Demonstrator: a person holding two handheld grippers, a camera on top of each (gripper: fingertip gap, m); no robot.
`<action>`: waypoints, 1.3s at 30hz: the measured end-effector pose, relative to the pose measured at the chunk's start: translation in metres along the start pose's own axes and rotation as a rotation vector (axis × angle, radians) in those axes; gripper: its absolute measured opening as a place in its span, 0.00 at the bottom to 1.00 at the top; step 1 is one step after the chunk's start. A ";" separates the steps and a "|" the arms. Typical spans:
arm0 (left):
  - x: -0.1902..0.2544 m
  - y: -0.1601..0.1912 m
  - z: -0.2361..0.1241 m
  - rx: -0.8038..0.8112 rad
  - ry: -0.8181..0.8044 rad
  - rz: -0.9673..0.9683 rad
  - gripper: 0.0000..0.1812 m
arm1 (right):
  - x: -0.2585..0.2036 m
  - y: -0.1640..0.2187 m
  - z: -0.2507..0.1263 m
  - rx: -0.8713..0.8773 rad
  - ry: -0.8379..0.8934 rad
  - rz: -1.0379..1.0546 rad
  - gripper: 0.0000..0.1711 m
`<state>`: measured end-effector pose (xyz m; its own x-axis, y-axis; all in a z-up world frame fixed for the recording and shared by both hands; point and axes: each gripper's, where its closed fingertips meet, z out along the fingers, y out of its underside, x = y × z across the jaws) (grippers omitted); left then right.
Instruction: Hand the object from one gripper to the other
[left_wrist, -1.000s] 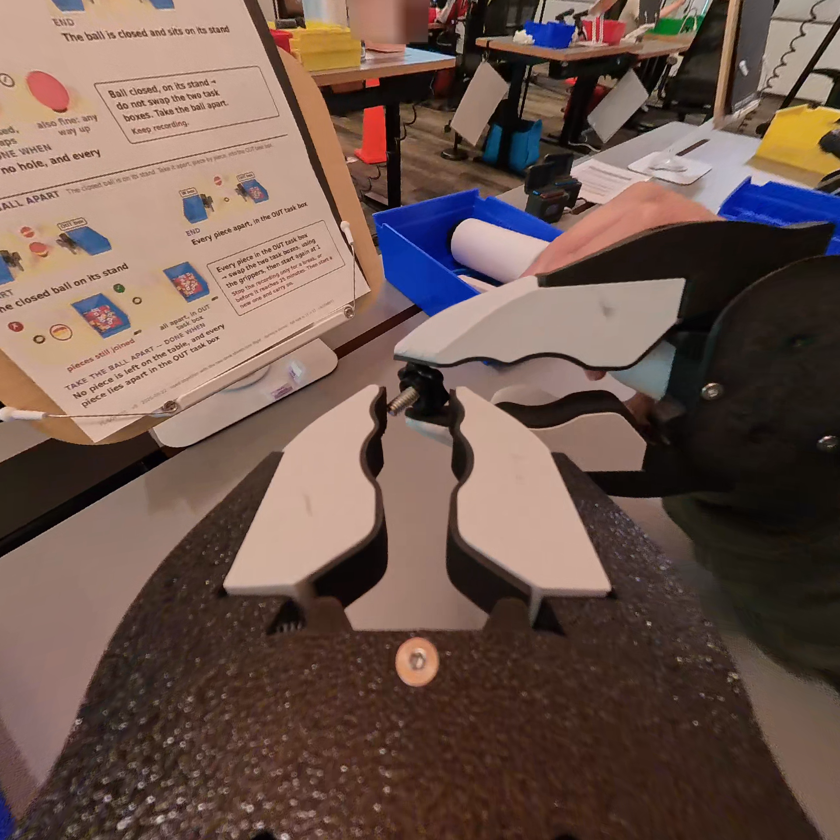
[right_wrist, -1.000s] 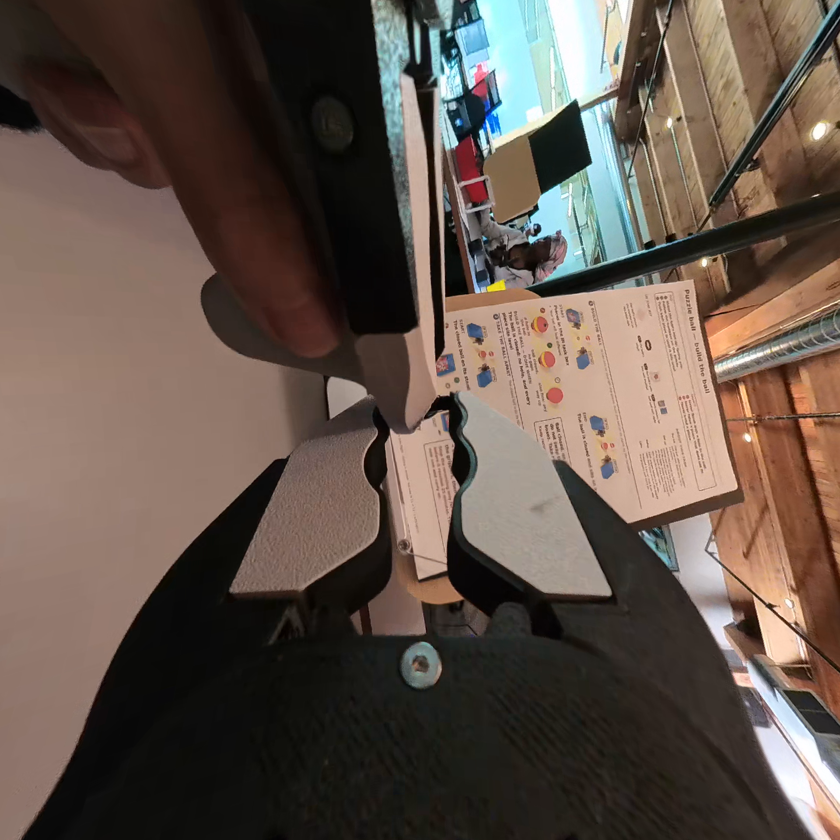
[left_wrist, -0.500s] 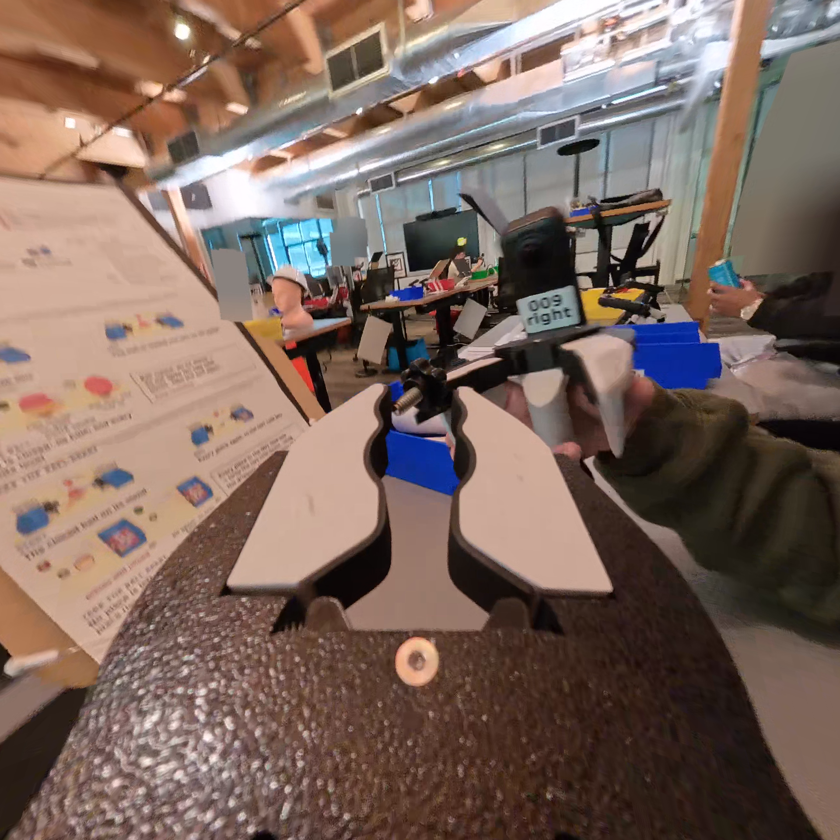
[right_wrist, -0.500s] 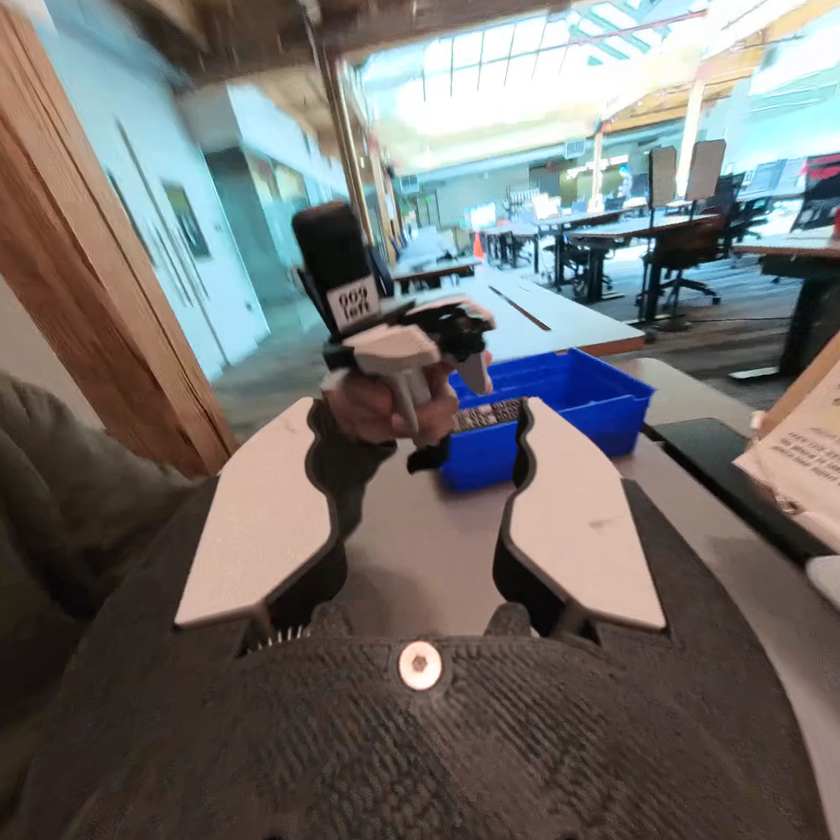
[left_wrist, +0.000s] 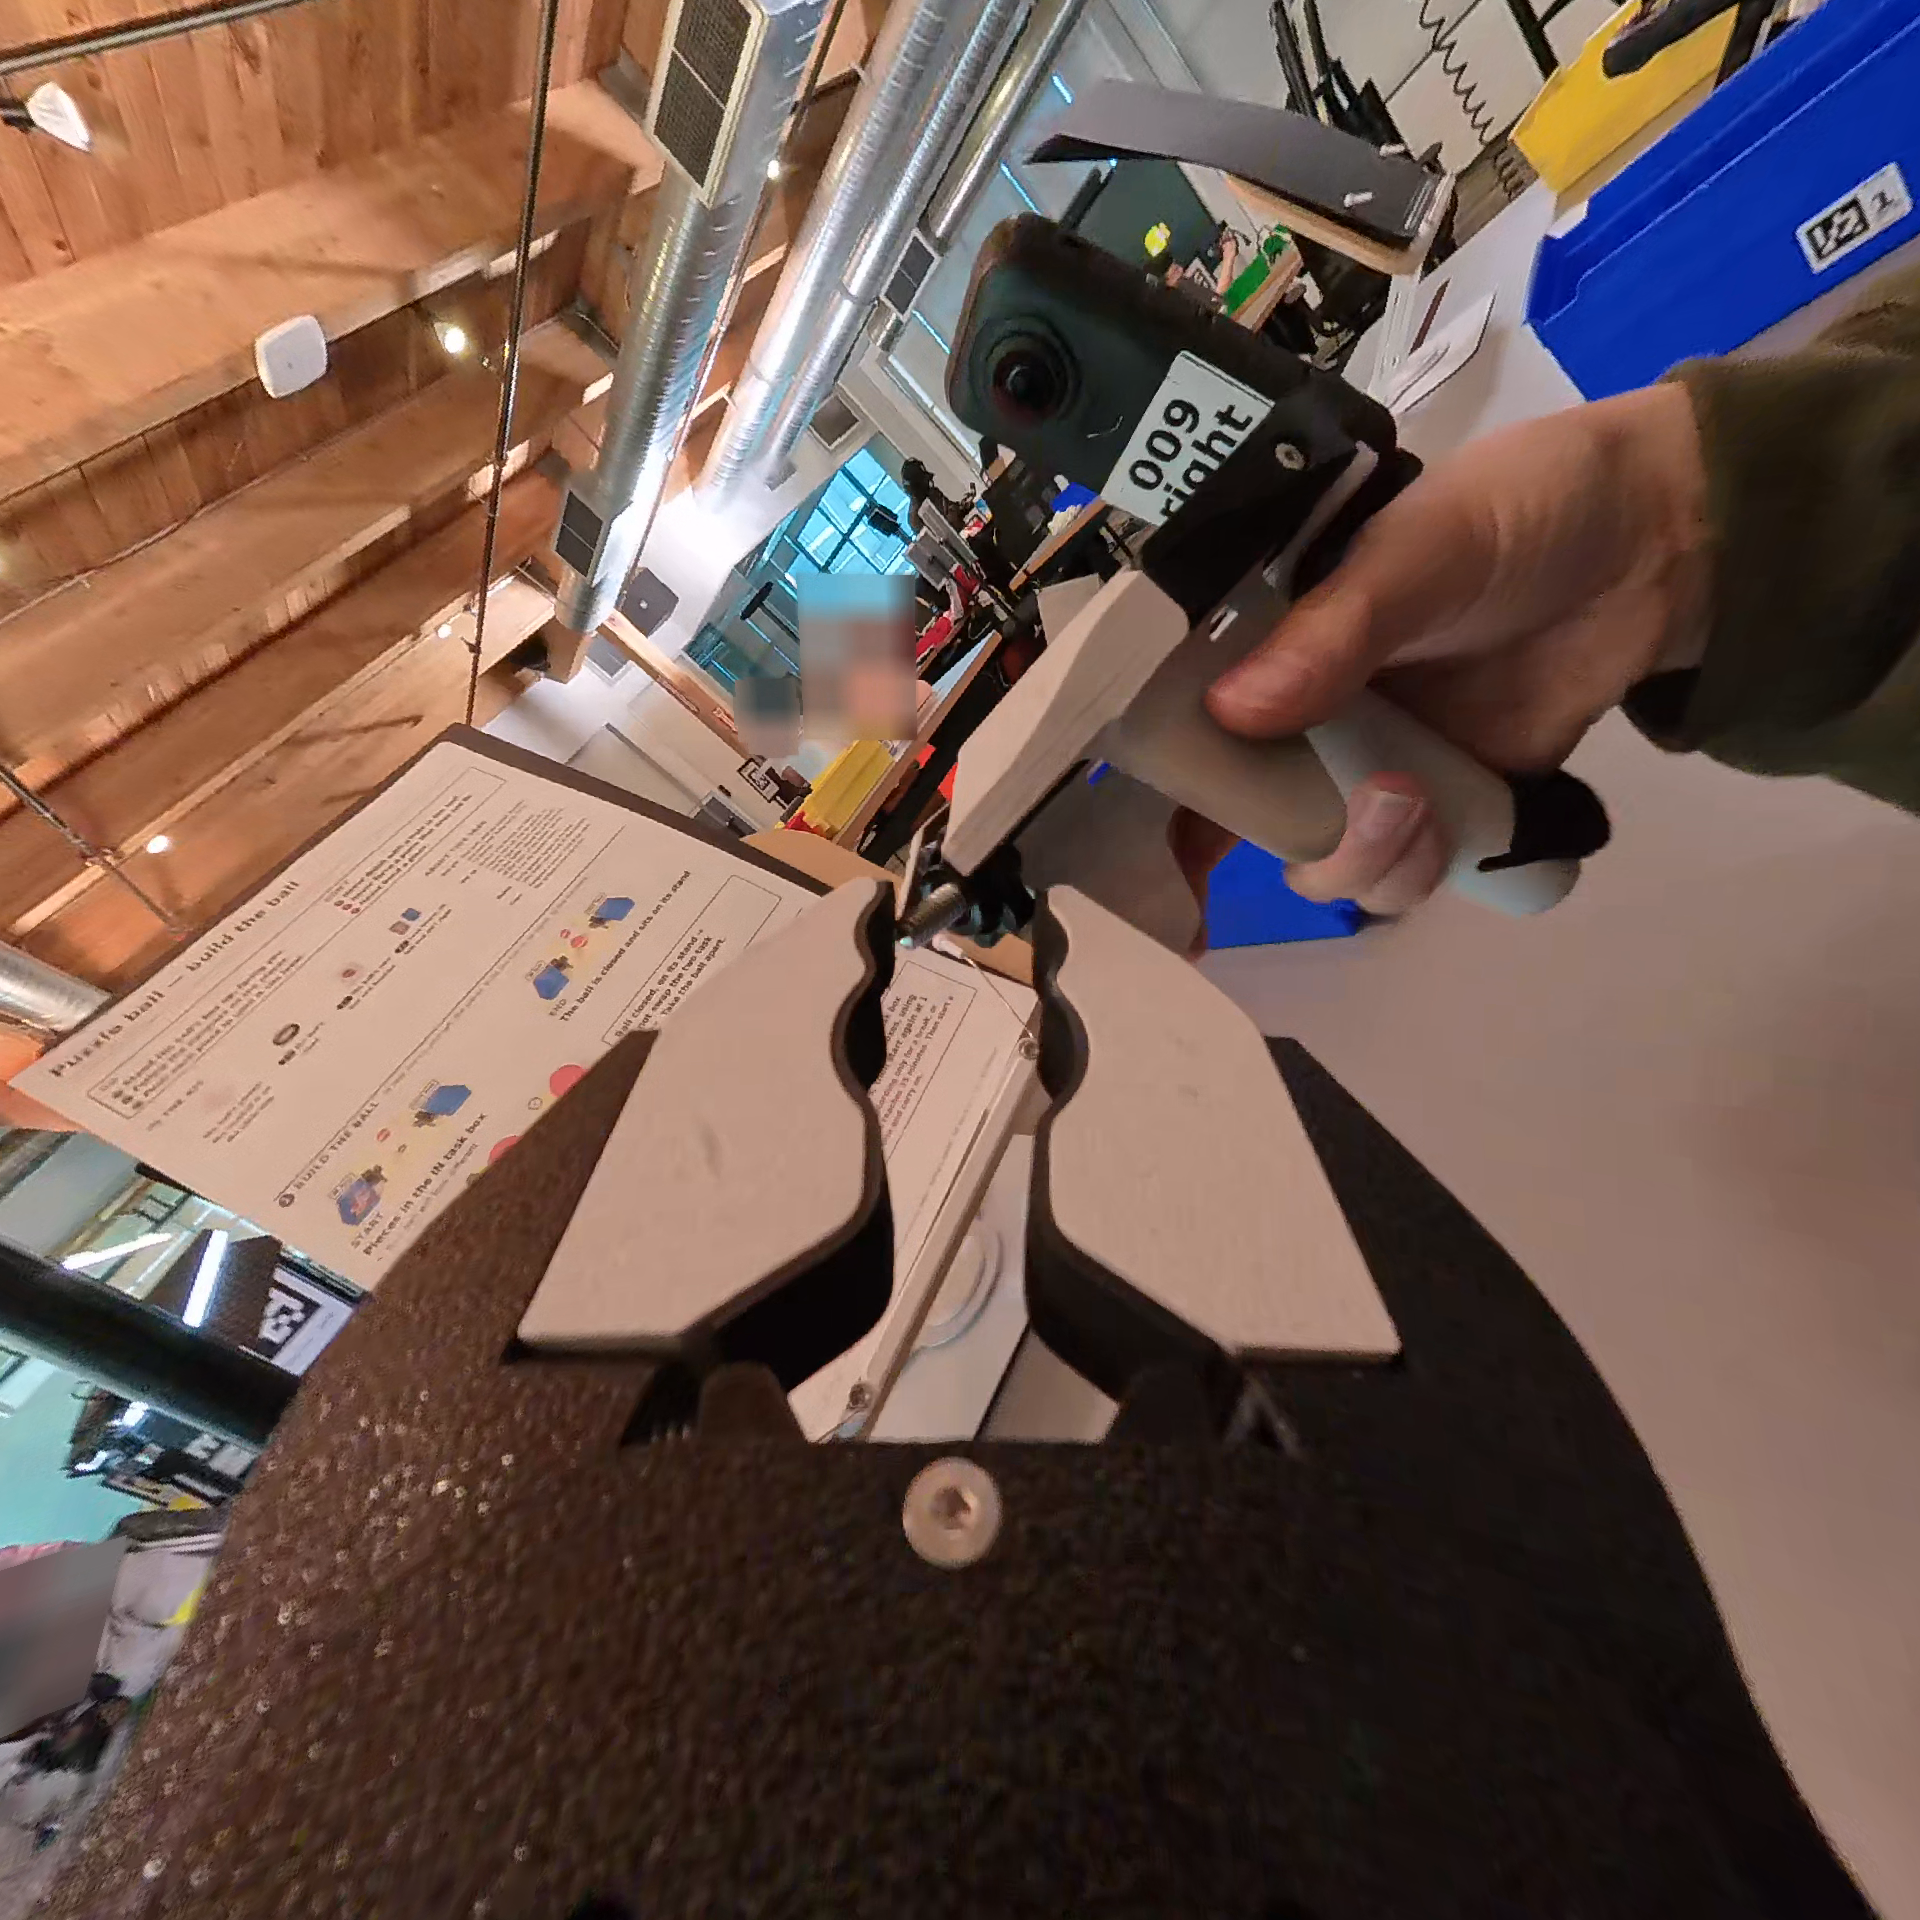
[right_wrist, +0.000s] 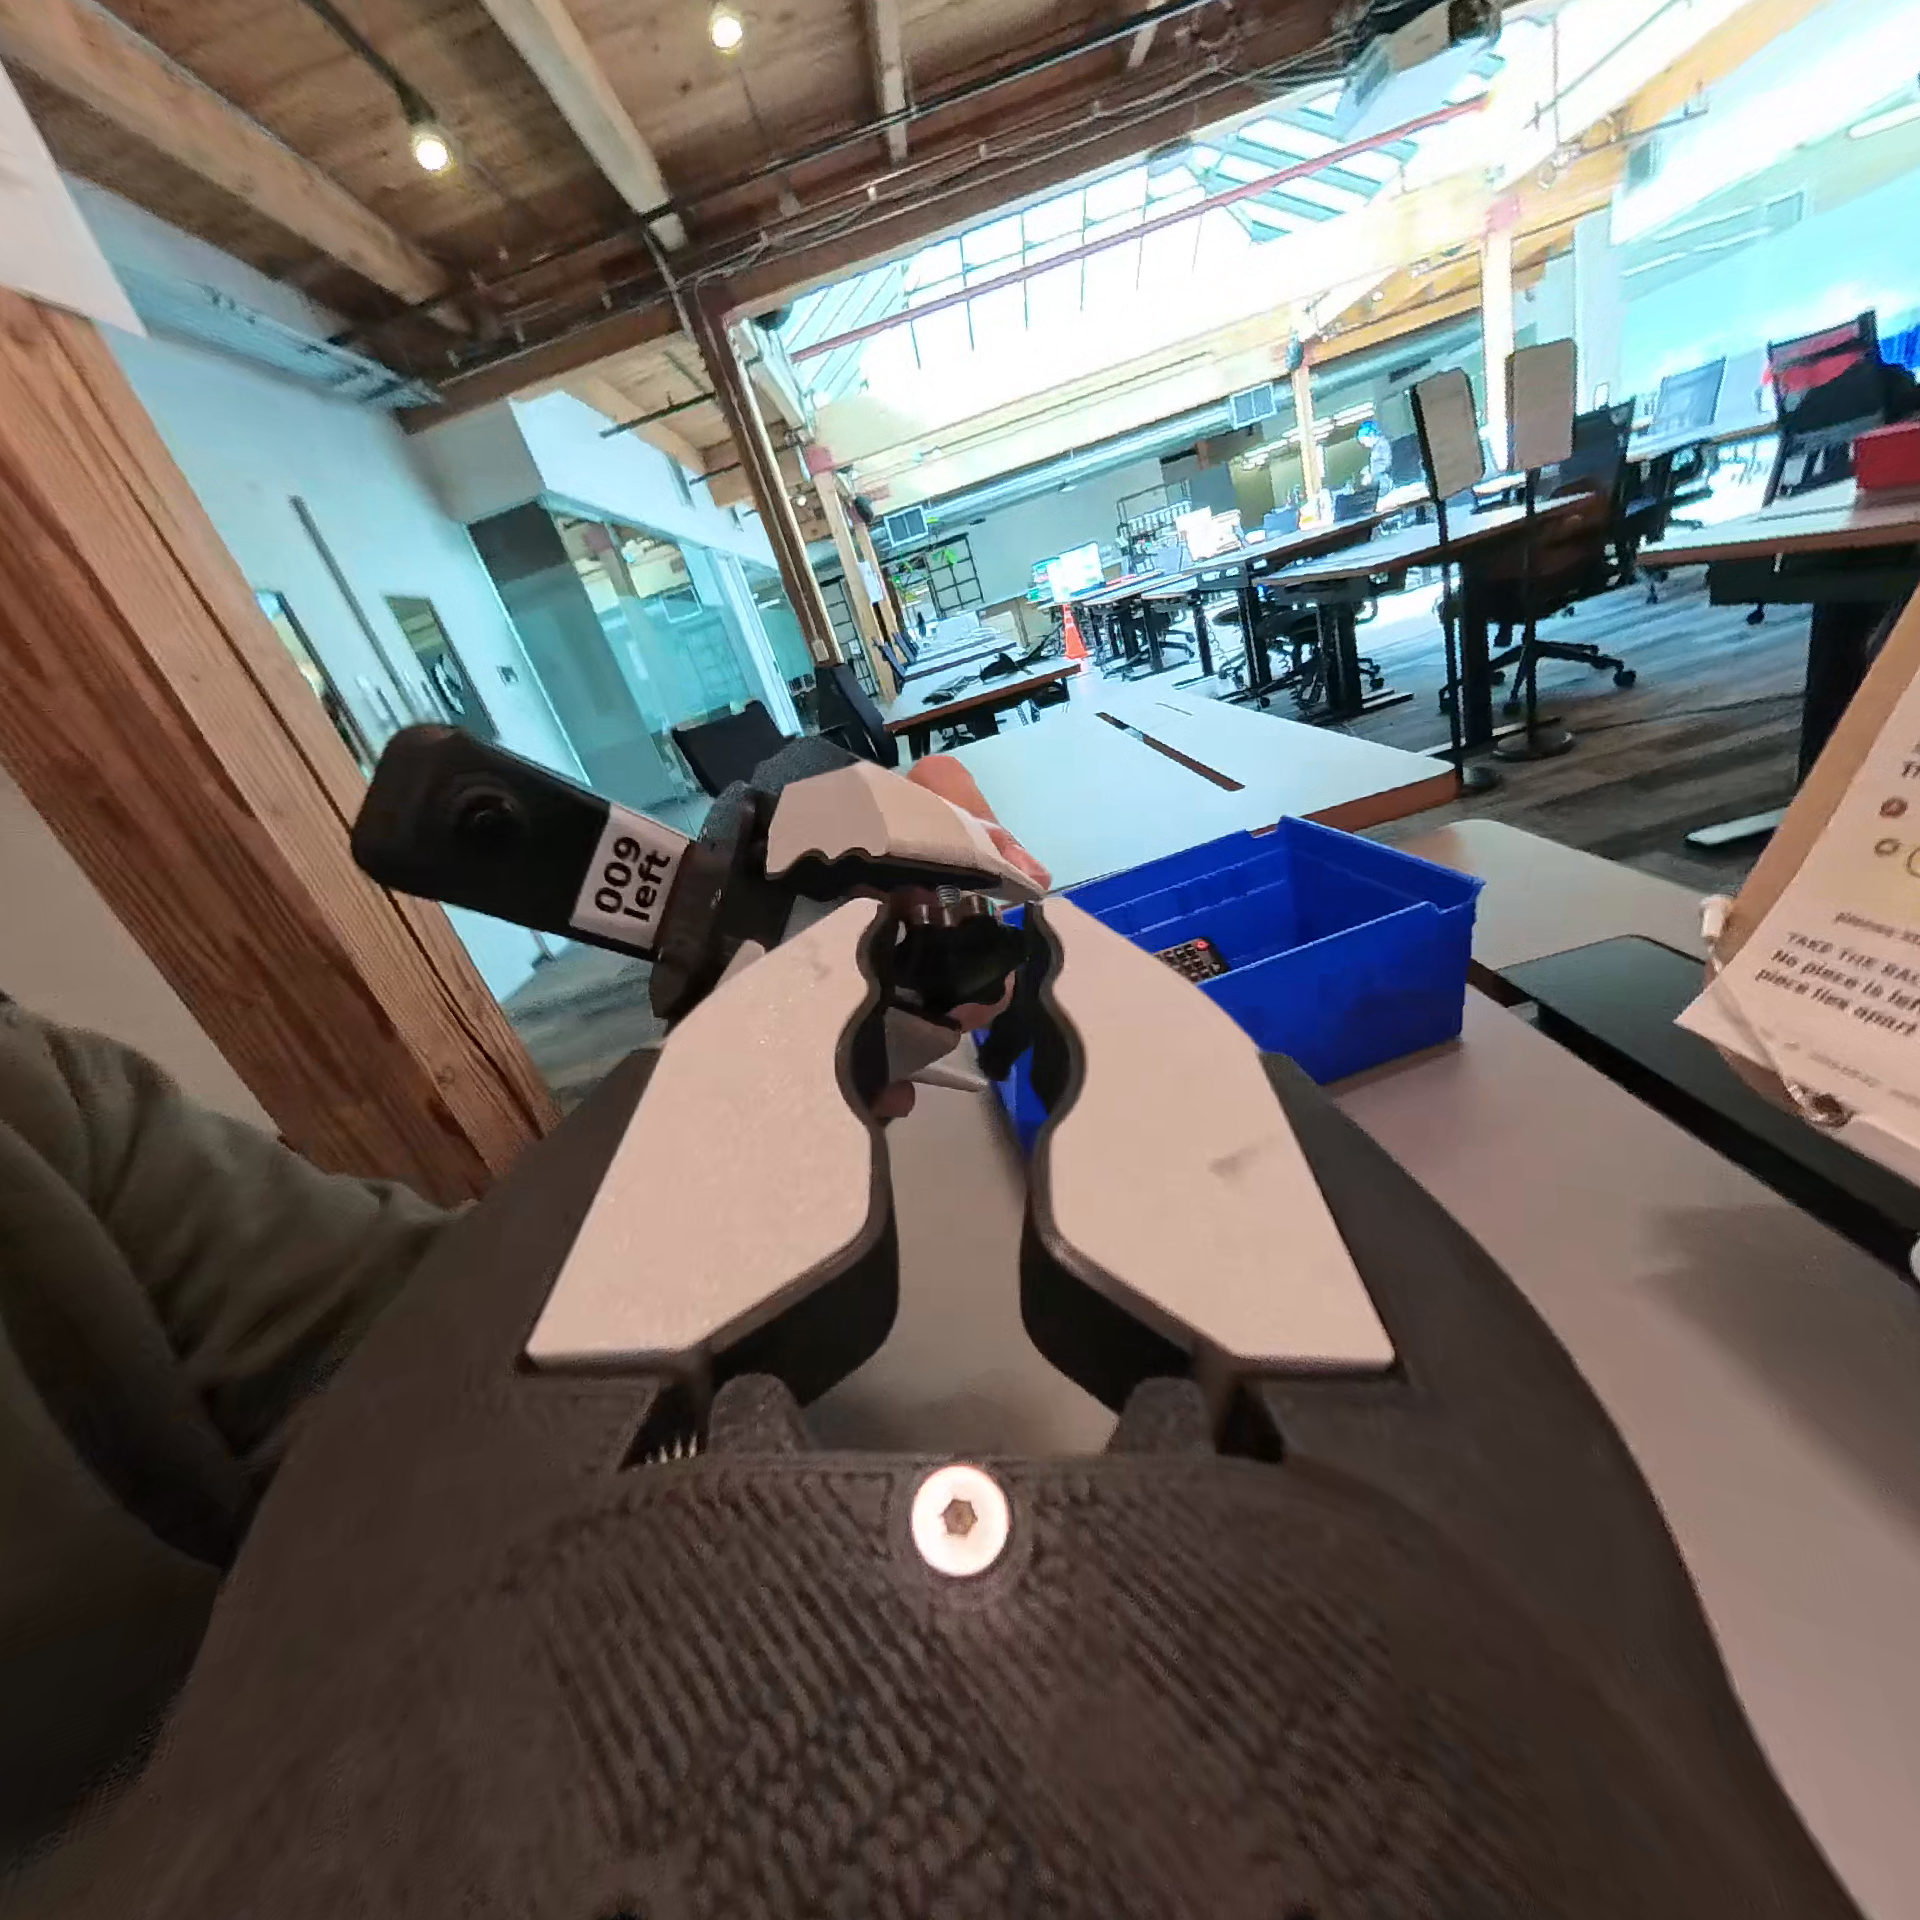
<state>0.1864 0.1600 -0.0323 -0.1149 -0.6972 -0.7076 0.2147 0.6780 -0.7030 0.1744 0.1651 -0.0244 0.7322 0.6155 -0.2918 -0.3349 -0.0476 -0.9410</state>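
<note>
The object is a small black knob screw (left_wrist: 982, 902) with a silver threaded shaft. In the left wrist view it sits between the tips of my left gripper (left_wrist: 961, 925), which is shut on it. The right gripper's pale fingers (left_wrist: 1039, 748) come in from the upper right and meet the screw, held by a hand (left_wrist: 1507, 603). In the right wrist view the black knob (right_wrist: 951, 966) is pinched between the tips of my right gripper (right_wrist: 956, 961). The left gripper's fingers (right_wrist: 894, 831) close on the same screw from the left. Both grippers are raised above the table.
A blue bin (right_wrist: 1299, 935) with a remote control (right_wrist: 1190, 961) stands on the grey table (right_wrist: 1558, 1195) behind the grippers. An instruction sheet on a board (left_wrist: 416, 1039) stands close by; it also shows in the right wrist view (right_wrist: 1849, 987). A wooden post (right_wrist: 208, 831) rises at left. Less than 4 cm separates the two grippers' tips.
Half a second ago my right gripper was wide open and apart from the left one. It has since moved in and closed on the knob. The left gripper has kept hold and tilted upward.
</note>
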 end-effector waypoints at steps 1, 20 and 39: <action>0.000 0.000 0.000 -0.005 0.003 -0.028 0.13 | 0.000 0.000 0.000 -0.010 0.004 -0.039 0.13; 0.007 0.028 -0.002 -0.309 0.094 -0.912 0.27 | 0.028 0.025 0.006 -0.473 0.471 -1.344 0.13; -0.021 -0.005 -0.013 -0.040 -0.073 -0.046 0.14 | 0.003 0.000 -0.002 -0.059 0.082 -0.140 0.38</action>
<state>0.1747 0.1741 -0.0146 -0.0529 -0.7419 -0.6684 0.1719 0.6526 -0.7380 0.1780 0.1649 -0.0251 0.8157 0.5535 -0.1680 -0.1928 -0.0136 -0.9811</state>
